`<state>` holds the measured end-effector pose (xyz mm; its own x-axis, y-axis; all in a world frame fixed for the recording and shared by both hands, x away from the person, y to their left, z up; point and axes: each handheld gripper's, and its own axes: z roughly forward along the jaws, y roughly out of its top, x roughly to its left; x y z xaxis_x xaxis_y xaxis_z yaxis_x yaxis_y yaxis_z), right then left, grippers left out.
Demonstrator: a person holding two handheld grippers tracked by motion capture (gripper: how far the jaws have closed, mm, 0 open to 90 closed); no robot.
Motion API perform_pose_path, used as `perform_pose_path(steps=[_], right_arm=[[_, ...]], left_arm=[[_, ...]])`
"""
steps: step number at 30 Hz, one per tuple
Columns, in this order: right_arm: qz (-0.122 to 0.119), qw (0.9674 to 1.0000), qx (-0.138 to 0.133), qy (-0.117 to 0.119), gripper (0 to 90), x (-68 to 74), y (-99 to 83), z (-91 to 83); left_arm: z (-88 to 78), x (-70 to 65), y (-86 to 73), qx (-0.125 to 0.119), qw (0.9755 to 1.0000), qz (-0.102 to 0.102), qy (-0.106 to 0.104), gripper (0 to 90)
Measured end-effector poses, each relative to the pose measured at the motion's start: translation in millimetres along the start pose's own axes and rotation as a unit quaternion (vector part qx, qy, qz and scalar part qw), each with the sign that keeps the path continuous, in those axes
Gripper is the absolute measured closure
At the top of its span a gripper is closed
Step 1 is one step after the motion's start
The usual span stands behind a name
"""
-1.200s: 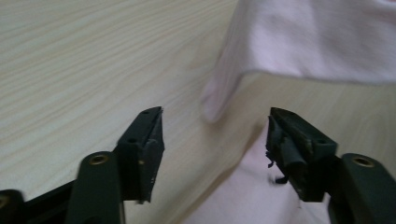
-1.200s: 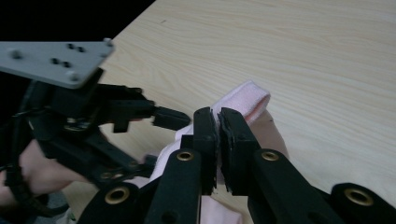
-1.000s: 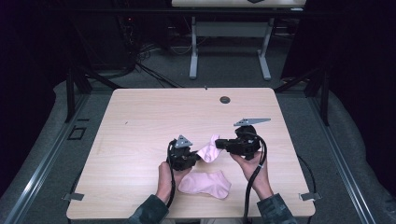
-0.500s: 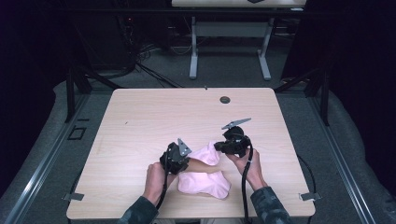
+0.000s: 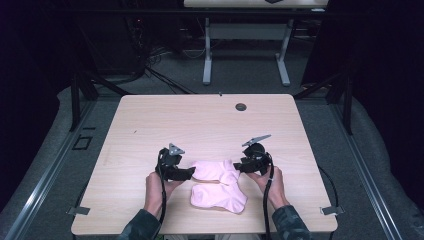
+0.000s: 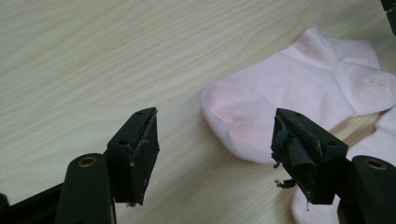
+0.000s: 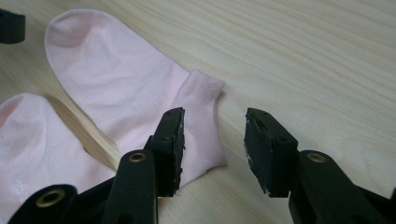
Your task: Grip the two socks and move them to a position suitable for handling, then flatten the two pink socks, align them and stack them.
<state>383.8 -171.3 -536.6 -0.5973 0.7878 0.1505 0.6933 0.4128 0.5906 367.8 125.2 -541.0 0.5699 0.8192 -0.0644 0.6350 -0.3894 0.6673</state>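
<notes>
I am easing both grippers, left (image 5: pixel 189 172) and right (image 5: pixel 238 167), open off the far pink sock (image 5: pixel 216 171), now lying flat beside the near sock (image 5: pixel 218 197) by the tabletop's (image 5: pixel 200 120) near edge; pairing remains

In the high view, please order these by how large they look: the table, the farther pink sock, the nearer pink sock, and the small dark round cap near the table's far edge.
1. table
2. nearer pink sock and farther pink sock: they look about alike, and the grippers cover the farther one's ends, so I do not rank them.
3. dark round cap
</notes>
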Motion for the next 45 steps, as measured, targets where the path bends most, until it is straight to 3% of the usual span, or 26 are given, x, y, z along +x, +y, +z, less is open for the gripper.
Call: perform_pose_path(steps=[4, 12, 17, 21, 22, 23, 25, 27, 28, 30, 39, 45], right_arm=[[0.001, 1.0, 0.004, 0.008, 57.7, 4.6, 2.6, 9.8], [-0.016, 0.9996, 0.023, -0.009, 61.9, 11.2, 4.3, 20.1], [-0.023, 0.9986, 0.043, -0.017, 65.1, 11.3, 0.1, 27.5], [-0.019, 0.9988, 0.043, -0.017, 68.3, 10.9, -1.1, 31.3], [-0.012, 0.9993, 0.028, -0.022, 69.0, 12.5, -2.5, 33.0], [-0.023, 0.9985, 0.044, -0.021, 69.8, 11.3, -1.3, 31.1], [-0.024, 0.9986, 0.044, -0.019, 71.0, 11.1, -1.2, 31.1], [-0.026, 0.9985, 0.045, -0.019, 71.5, 10.7, -1.1, 31.0], [-0.014, 0.9993, 0.028, -0.023, 72.2, 12.1, -2.8, 33.0], [-0.02, 0.9987, 0.043, -0.017, 72.8, 9.3, -1.9, 30.6], [-0.017, 0.999, 0.04, -0.006, 81.6, 6.4, -3.0, 30.5], [-0.017, 0.9991, 0.038, -0.007, 84.5, 7.4, -3.8, 30.2]], left_arm=[[10.8, 7.2, 3.0, 0.02, 0.9998, -0.007, 0.0, 32.2], [22.5, 12.3, 8.4, 0.04, 0.9988, -0.027, -0.009, 40.6], [27.5, 11.1, 11.0, 0.052, 0.9982, -0.028, -0.006, 46.0], [30.9, 11.8, 13.3, 0.063, 0.9977, -0.022, -0.004, 51.8], [31.7, 11.8, 13.4, 0.067, 0.9975, -0.02, -0.005, 53.4], [32.3, 11.9, 13.2, 0.07, 0.9973, -0.019, -0.005, 54.8], [34.5, 12.1, 12.7, 0.074, 0.997, -0.022, -0.008, 57.4], [35.2, 12.5, 12.8, 0.075, 0.9969, -0.021, -0.008, 59.2], [35.2, 12.9, 12.8, 0.075, 0.9968, -0.024, -0.012, 60.8], [35.0, 12.7, 12.9, 0.076, 0.9967, -0.026, -0.013, 62.0], [37.2, 11.4, 13.1, 0.081, 0.9964, -0.02, -0.014, 73.1], [37.2, 10.4, 10.7, 0.075, 0.9968, -0.019, -0.019, 86.7]])
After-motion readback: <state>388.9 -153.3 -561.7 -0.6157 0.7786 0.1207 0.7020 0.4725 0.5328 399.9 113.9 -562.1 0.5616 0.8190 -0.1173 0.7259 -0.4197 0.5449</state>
